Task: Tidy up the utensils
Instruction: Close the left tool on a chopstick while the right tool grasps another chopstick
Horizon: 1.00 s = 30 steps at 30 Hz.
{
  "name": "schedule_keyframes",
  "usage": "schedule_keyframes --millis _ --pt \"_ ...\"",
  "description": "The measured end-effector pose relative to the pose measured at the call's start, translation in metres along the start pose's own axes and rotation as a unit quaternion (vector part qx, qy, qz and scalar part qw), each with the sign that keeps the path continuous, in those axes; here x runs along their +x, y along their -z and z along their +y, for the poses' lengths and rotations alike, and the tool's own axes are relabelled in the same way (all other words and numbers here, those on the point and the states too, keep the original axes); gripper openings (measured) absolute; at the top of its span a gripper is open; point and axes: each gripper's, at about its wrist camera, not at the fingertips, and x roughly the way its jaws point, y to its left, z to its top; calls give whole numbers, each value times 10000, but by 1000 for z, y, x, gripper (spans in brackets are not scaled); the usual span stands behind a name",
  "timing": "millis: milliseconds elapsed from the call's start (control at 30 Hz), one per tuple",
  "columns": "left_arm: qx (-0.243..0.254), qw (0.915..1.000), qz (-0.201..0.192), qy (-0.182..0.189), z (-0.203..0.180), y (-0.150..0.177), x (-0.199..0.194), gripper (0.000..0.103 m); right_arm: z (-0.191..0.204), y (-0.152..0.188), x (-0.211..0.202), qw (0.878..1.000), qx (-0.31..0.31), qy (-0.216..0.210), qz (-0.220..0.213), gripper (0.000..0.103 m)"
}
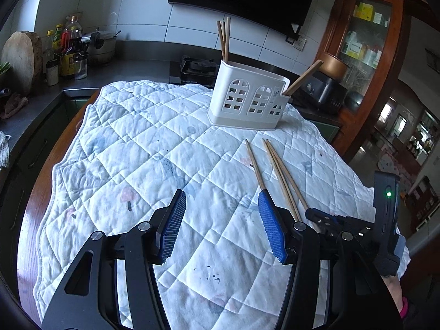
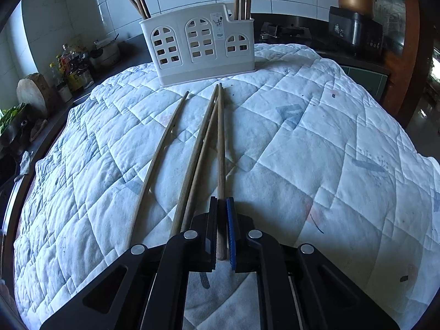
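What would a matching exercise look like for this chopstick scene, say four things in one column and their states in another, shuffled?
Column one:
1. left hand-held gripper
2. right hand-held gripper
3. white holder
4. leftmost loose chopstick

Column two:
A. stands upright at the far side of the quilt, chopsticks in both end compartments
B. shut on one chopstick
C. lies flat on the quilt, apart from the others
D. open, holding nothing

Pairs: 1-D, 2-B, 3-A, 4-C
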Motion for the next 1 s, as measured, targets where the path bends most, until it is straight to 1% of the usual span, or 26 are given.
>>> schedule_keyframes --millis 167,200,400,467,567,633,700,800,1000 --pt "-17 9995 279 150 -14 13 19 55 -12 1 -25 9995 43 44 -296 7" --pt "17 9993 331 185 -19 16 23 53 -15 1 -32 9992 44 59 -390 7" --pt "77 9975 601 368 -45 29 48 52 -27 -6 -71 9965 55 -3 -828 7" --pt "114 9971 665 362 -53 33 56 52 -31 -8 -82 9954 71 -27 -959 7" --pt "130 9960 783 406 -60 35 69 36 -34 -11 -94 9940 69 -75 -1093 7" --pt "120 9959 819 359 -63 35 78 35 -36 -12 -100 9931 69 -111 -1167 7" --pt "62 9957 858 344 -63 35 86 28 -37 -13 -104 9925 60 -137 -1215 7" --pt "-11 9954 894 344 -64 32 95 25 -39 -13 -108 9919 41 -164 -1260 7" --pt "77 9952 964 155 -70 33 109 24 -43 -17 -114 9910 42 -188 -1324 7"
